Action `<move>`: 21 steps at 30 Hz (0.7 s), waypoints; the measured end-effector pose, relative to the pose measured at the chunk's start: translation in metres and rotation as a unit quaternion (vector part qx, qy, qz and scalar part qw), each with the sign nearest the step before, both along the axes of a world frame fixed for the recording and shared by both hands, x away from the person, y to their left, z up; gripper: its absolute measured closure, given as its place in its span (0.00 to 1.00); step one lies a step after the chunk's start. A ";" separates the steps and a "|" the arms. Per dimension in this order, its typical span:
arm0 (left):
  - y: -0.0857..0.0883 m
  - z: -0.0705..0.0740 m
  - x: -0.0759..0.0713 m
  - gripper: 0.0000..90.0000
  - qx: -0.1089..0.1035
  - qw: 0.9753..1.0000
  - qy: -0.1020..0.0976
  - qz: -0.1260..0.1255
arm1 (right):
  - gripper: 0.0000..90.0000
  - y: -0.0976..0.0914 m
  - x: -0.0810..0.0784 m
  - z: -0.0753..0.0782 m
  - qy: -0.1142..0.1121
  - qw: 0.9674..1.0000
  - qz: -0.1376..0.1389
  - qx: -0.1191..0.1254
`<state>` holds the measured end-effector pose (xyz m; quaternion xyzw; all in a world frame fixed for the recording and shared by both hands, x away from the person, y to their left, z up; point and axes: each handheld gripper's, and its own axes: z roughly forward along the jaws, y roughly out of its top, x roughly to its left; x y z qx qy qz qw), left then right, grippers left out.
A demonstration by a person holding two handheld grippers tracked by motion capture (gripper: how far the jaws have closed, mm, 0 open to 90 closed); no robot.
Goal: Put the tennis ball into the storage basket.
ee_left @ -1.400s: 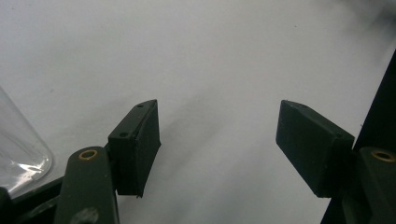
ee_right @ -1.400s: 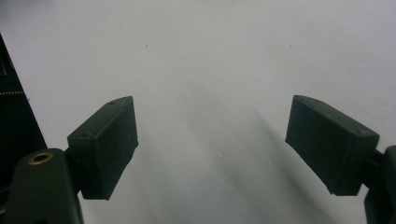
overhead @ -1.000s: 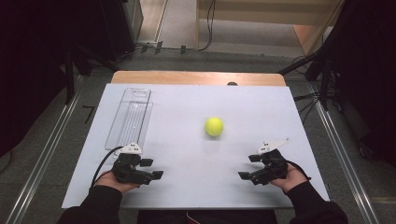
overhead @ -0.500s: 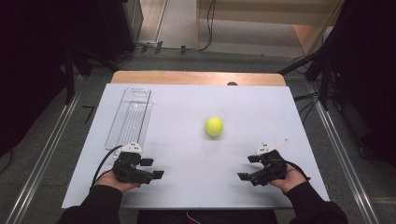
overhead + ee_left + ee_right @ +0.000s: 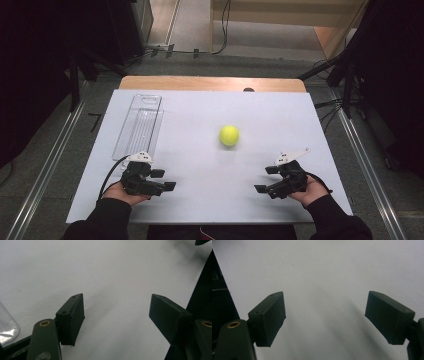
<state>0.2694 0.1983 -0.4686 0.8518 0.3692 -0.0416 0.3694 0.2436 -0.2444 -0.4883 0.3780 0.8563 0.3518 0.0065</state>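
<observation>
A white counter (image 5: 280, 112) carries a yellow-green ball (image 5: 229, 135) near its middle, slightly toward the right edge, and a clear plastic tray (image 5: 140, 126) lying lengthwise along the left edge, running from the far left corner toward the near side. The person's left hand (image 5: 125, 192) comes in over the near edge close to the near left corner, palm cupped under the left tool (image 5: 164, 179), whose jaws point toward the right edge; a black cable (image 5: 107, 176) loops from it back toward the sleeve. In the left gripper view the left tool (image 5: 116, 315) stands released, its two black jaws wide apart with bare white counter between them and a rounded corner of the clear tray (image 5: 7, 326) at the lower left. The right hand (image 5: 309, 189) rests near the near right corner, wrist angled inward, holding the right tool (image 5: 266, 180) with its jaws pointing toward the left edge and a grey plate (image 5: 290, 156) on top. In the right gripper view the right tool (image 5: 325, 317) is likewise released, jaws spread over plain counter. The ball lies well apart from both tools, farther from the near edge than either hand and closer to the right tool.
</observation>
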 end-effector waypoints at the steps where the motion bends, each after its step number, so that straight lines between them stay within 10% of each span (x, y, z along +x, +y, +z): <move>1: 0.000 0.000 0.000 0.32 0.001 1.000 -0.001 0.000 | 0.16 0.000 0.000 0.000 0.000 1.000 0.000 0.000; 21: -0.007 0.011 0.000 0.32 -0.024 0.999 -0.020 -0.016 | 0.16 -0.001 0.000 0.001 -0.001 1.000 -0.005 0.004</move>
